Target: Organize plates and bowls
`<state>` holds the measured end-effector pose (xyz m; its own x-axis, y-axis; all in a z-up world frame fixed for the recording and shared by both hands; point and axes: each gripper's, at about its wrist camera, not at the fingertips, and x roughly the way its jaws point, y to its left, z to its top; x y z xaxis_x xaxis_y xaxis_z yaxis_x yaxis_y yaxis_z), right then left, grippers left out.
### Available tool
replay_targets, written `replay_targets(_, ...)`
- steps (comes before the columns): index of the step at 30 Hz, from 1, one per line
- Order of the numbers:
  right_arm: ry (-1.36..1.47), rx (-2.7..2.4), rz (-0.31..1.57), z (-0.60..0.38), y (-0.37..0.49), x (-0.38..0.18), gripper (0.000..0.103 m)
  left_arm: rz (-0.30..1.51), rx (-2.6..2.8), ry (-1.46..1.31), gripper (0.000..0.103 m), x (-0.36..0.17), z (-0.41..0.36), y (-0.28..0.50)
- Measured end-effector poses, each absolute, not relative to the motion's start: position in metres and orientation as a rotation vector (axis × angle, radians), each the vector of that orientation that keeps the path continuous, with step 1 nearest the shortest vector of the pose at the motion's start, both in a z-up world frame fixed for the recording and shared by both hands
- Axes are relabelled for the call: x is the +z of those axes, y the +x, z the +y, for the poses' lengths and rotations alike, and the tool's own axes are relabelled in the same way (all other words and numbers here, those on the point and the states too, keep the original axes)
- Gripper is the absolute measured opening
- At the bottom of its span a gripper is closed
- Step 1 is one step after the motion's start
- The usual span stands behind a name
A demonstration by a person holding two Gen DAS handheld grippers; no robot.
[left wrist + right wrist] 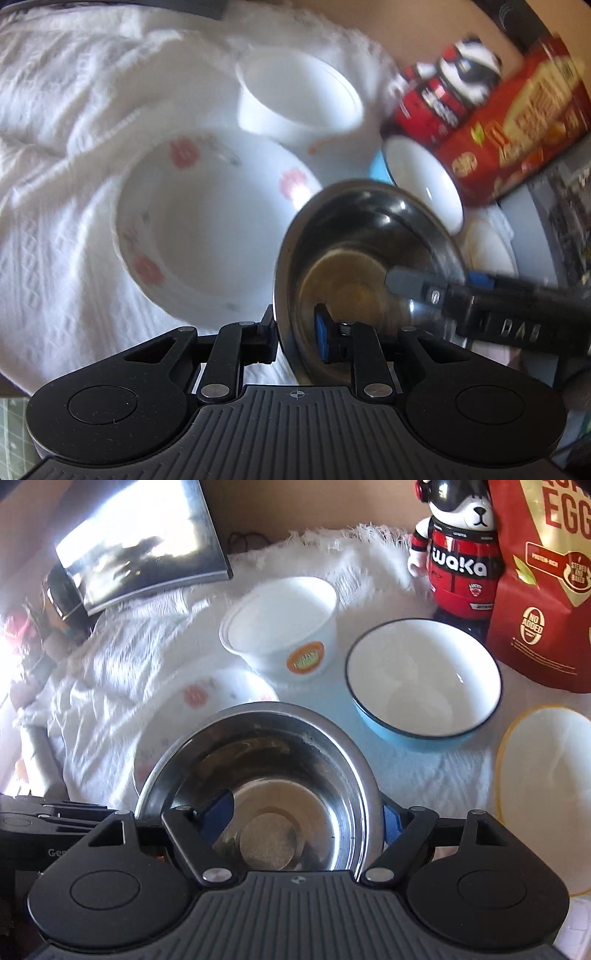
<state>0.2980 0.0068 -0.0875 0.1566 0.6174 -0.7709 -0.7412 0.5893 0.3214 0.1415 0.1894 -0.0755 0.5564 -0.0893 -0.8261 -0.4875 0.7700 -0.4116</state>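
Note:
A steel bowl (369, 266) (266, 775) is held up above the white cloth by both grippers. My left gripper (295, 332) is shut on its near rim, one finger inside and one outside. My right gripper (306, 819) is shut on the bowl's right rim; its fingers also show in the left wrist view (413, 284). Under and left of the bowl lies a white floral plate (207, 229) (207, 701). Behind it stands a white paper cup-bowl (299, 107) (280, 627). A blue bowl with white inside (424, 679) (424, 181) sits to the right.
A yellow-rimmed white plate (546, 775) lies at the right. A red bear figurine (458, 554) and a red egg-snack bag (546, 583) stand at the back right. A dark shiny panel (147, 542) leans at the back left. Rumpled white cloth (62, 147) covers the table.

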Motion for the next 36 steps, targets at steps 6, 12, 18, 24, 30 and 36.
replay_targets(6, -0.087, 0.981, 1.047, 0.053, 0.286, -0.088, 0.084, 0.922, 0.330, -0.643, 0.022, -0.072, 0.247, 0.144)
replay_targets(12, -0.142, 0.958, 1.049, 0.110, 0.273, -0.099, 0.086, 0.941, 0.368, -0.543, 0.022, -0.084, 0.283, 0.156)
replay_targets(18, -0.173, 0.927, 1.055, 0.130, 0.267, -0.109, 0.086, 0.978, 0.341, -0.486, 0.021, -0.099, 0.294, 0.162)
replay_targets(24, -0.169, 0.877, 1.059, 0.133, 0.272, -0.113, 0.087, 0.976, 0.301, -0.444, 0.021, -0.101, 0.296, 0.169)
replay_targets(30, -0.181, 0.858, 1.016, 0.131, 0.272, -0.111, 0.088, 0.946, 0.293, -0.315, 0.021, -0.087, 0.294, 0.174)
replay_targets(36, -0.243, 0.820, 0.871, 0.125, 0.261, -0.093, 0.091, 0.924, 0.312, -0.214, 0.029, -0.085, 0.300, 0.178)
